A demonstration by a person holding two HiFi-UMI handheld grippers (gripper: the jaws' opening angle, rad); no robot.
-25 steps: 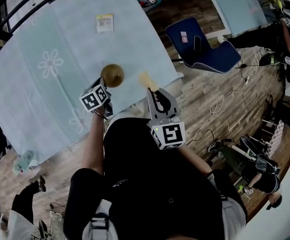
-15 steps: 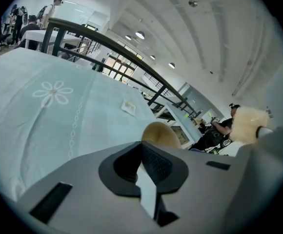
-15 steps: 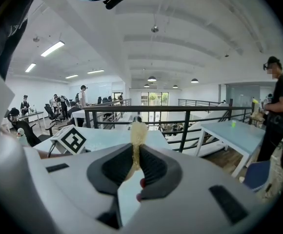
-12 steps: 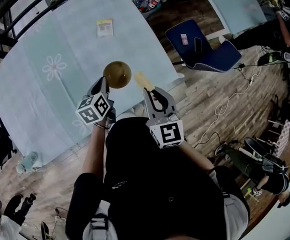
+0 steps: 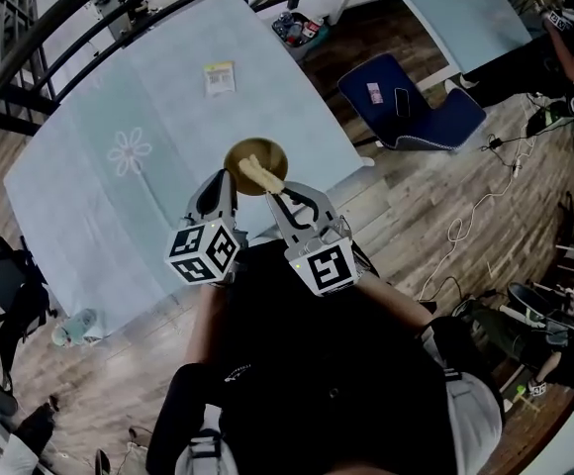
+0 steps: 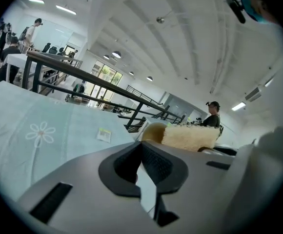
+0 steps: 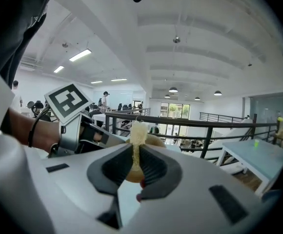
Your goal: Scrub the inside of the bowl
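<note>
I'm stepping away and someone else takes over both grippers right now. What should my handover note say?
Left gripper: jaws shut on the rim of the brown bowl, which it holds over the near edge of the light blue table.
Right gripper: jaws shut on the yellow scrub sponge, whose far end sits inside the bowl.
Done: bowl and sponge are both gripped, and the sponge is in the bowl.
Left: scrub round the inside. How much has already been scrubbed cannot be told.
</note>
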